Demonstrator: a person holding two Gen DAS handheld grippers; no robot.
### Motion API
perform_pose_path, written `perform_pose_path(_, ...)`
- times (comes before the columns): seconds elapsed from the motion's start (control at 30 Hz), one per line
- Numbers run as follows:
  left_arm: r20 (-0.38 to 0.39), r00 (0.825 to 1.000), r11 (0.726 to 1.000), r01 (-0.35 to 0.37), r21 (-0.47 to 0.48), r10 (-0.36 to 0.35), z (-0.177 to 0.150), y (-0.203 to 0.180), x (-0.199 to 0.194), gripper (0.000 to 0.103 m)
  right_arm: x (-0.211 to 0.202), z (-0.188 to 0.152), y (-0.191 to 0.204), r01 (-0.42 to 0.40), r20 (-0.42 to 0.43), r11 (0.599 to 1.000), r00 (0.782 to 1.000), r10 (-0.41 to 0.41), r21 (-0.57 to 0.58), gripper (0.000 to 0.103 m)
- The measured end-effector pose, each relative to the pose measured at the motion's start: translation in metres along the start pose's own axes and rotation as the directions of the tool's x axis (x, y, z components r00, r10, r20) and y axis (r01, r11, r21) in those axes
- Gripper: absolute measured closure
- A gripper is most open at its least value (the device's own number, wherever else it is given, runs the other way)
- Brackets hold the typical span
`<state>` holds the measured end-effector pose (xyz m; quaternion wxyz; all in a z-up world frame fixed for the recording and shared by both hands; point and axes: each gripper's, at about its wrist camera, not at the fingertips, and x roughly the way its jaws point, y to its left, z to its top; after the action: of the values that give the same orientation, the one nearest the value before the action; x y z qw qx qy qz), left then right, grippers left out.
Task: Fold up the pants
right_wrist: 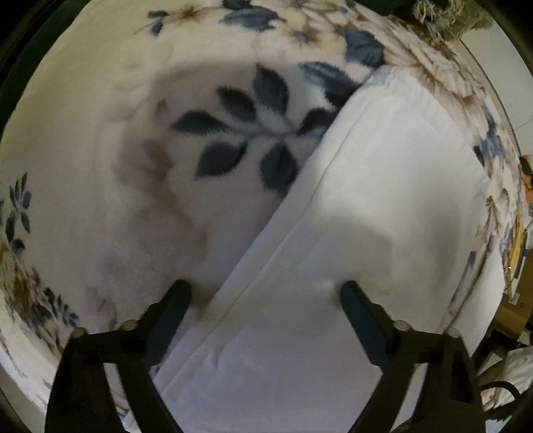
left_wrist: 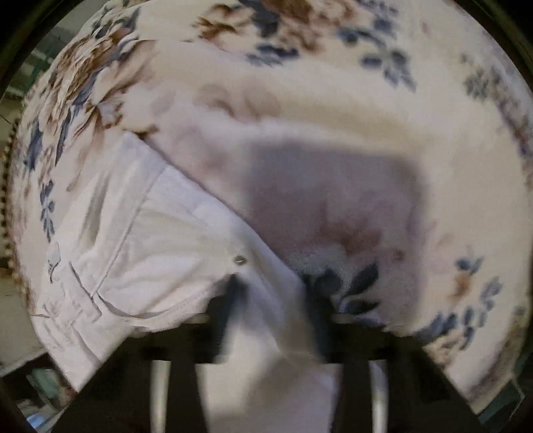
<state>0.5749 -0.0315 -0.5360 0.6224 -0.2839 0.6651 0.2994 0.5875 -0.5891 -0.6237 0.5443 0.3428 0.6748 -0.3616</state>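
Observation:
The white pants lie on a fleecy floral blanket. In the left wrist view their waist end (left_wrist: pixel 140 253) with a pocket seam and a metal rivet (left_wrist: pixel 239 259) fills the lower left, and my left gripper (left_wrist: pixel 274 293) is shut on a fold of this white cloth, blurred by motion. In the right wrist view the folded legs (right_wrist: pixel 383 186) run from the upper right down to the bottom centre. My right gripper (right_wrist: pixel 266 289) is open, its fingers astride the leg's left edge and close above the cloth.
The blanket (left_wrist: pixel 366 110) with blue and brown flowers covers the whole surface, and it also shows in the right wrist view (right_wrist: pixel 100 173). Its edge drops off at the right, where room clutter (right_wrist: pixel 519 253) shows. A green fringed cloth (right_wrist: pixel 443 16) lies at the top right.

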Motion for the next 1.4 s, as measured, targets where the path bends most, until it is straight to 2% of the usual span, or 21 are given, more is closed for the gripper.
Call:
perform_pose_path(0.1,0.023,0.994,0.994,0.107,-0.007,-0.107,-0.014,0.011,-0.027,0.086,-0.003,-0.004,-0.004,-0.003,0.014,0.997,1.000,0.004,-0.073,0.062)
perform_pose_path(0.13,0.035,0.990,0.991,0.133,-0.010,-0.133,-0.021,0.019,-0.032,0.086,-0.005,-0.005,-0.010,-0.012,0.019,0.996,1.000,0.014,-0.091,0.084)
perform_pose_path(0.17,0.054,0.983,0.984,0.176,-0.025,-0.175,-0.030,0.026,-0.045,0.087,-0.010,-0.009,-0.013,-0.038,0.021,0.993,0.999,0.041,-0.110,0.090)
perform_pose_path(0.27,0.112,0.956,0.959,0.277,-0.059,-0.270,-0.053,0.047,-0.079,0.088,-0.026,-0.021,-0.027,-0.087,0.047,0.988,0.994,0.094,-0.127,0.097)
perform_pose_path(0.33,0.143,0.938,0.944,0.326,-0.054,-0.315,-0.066,0.071,-0.091,0.088,-0.043,-0.034,-0.043,-0.127,0.071,0.982,0.988,0.138,-0.139,0.098)
perform_pose_path(0.4,0.166,0.911,0.919,0.391,-0.055,-0.378,-0.081,0.096,-0.112,0.089,-0.061,-0.049,-0.067,-0.179,0.088,0.974,0.978,0.192,-0.139,0.098)
perform_pose_path(0.5,0.173,0.875,0.882,0.468,-0.053,-0.453,-0.078,0.142,-0.110,0.089,-0.088,-0.076,-0.107,-0.231,0.113,0.962,0.962,0.248,-0.143,0.098)
perform_pose_path(0.57,0.171,0.856,0.864,0.501,-0.043,-0.488,-0.092,0.170,-0.117,0.090,-0.114,-0.098,-0.126,-0.253,0.124,0.955,0.954,0.272,-0.152,0.098)
perform_pose_path(0.7,0.153,0.843,0.848,0.528,-0.045,-0.516,-0.130,0.215,-0.117,0.091,-0.140,-0.139,-0.187,-0.267,0.166,0.949,0.941,0.295,-0.169,0.099)
perform_pose_path(0.73,0.142,0.843,0.847,0.529,-0.050,-0.518,-0.144,0.236,-0.116,0.096,-0.145,-0.146,-0.199,-0.257,0.175,0.951,0.942,0.286,-0.172,0.099)
perform_pose_path(0.83,0.117,0.851,0.849,0.522,-0.088,-0.511,-0.172,0.278,-0.099,0.096,-0.139,-0.177,-0.234,-0.202,0.192,0.966,0.954,0.232,-0.164,0.099)
perform_pose_path(0.9,0.084,0.867,0.858,0.498,-0.129,-0.490,-0.187,0.302,-0.072,0.098,-0.124,-0.193,-0.261,-0.155,0.195,0.976,0.964,0.183,-0.151,0.099)
perform_pose_path(1.07,-0.010,0.899,0.889,0.430,-0.157,-0.437,-0.205,0.331,-0.002,0.098,-0.070,-0.212,-0.293,-0.096,0.137,0.989,0.984,0.111,-0.109,0.099)
perform_pose_path(1.1,-0.018,0.902,0.892,0.425,-0.152,-0.432,-0.207,0.335,0.007,0.098,-0.056,-0.216,-0.297,-0.081,0.123,0.990,0.988,0.095,-0.112,0.098)
perform_pose_path(1.13,-0.032,0.893,0.886,0.439,-0.148,-0.448,-0.206,0.339,0.014,0.097,-0.042,-0.219,-0.304,-0.082,0.107,0.993,0.990,0.092,-0.089,0.098)
perform_pose_path(1.23,-0.025,0.882,0.870,0.461,-0.174,-0.472,-0.207,0.355,0.012,0.096,-0.017,-0.224,-0.311,-0.096,0.038,0.994,0.994,0.099,-0.054,0.082)
perform_pose_path(1.27,-0.023,0.881,0.868,0.461,-0.186,-0.472,-0.204,0.360,0.007,0.096,-0.015,-0.229,-0.315,-0.117,0.028,0.992,0.993,0.118,-0.043,0.069)
perform_pose_path(1.3,-0.013,0.884,0.869,0.456,-0.189,-0.467,-0.202,0.365,0.002,0.096,-0.015,-0.238,-0.318,-0.151,0.025,0.988,0.988,0.152,-0.038,0.061)
perform_pose_path(1.33,0.009,0.886,0.870,0.456,-0.189,-0.463,-0.199,0.370,-0.004,0.092,-0.017,-0.246,-0.318,-0.174,0.026,0.984,0.984,0.175,-0.039,0.050)
perform_pose_path(1.37,0.038,0.891,0.874,0.451,-0.183,-0.452,-0.196,0.375,-0.011,0.088,-0.021,-0.261,-0.317,-0.209,0.030,0.977,0.977,0.211,-0.049,0.049)
perform_pose_path(1.4,0.065,0.895,0.877,0.445,-0.178,-0.441,-0.193,0.379,-0.015,0.078,-0.023,-0.272,-0.314,-0.232,0.026,0.971,0.972,0.234,-0.063,0.048)
